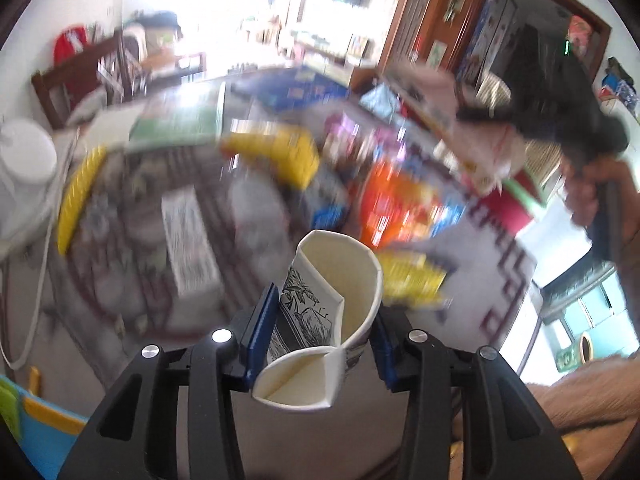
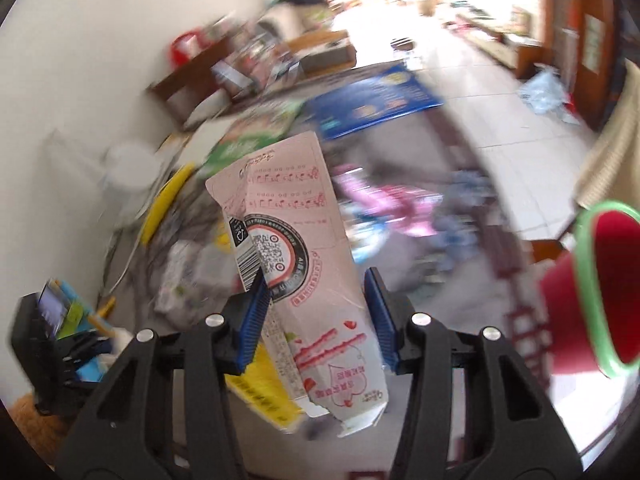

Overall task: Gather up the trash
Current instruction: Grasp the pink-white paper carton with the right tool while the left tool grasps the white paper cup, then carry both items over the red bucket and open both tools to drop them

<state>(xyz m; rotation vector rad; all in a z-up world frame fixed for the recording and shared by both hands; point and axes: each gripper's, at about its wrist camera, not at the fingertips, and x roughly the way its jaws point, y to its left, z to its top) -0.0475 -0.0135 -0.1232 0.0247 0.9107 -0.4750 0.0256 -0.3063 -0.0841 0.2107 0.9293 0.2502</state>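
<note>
The red bin with a green rim (image 2: 592,292) stands at the right edge of the right wrist view, mouth tilted toward the camera, nearer the right hand. The right hand-held gripper (image 2: 316,312) clamps a flattened pink paper carton (image 2: 304,240), its long axis running up and away between the blue pads. The left hand-held gripper (image 1: 324,320) squeezes a crushed white paper cup with black print (image 1: 332,312), its collapsed mouth toward the camera. Judgement: the carton goes rightward first.
</note>
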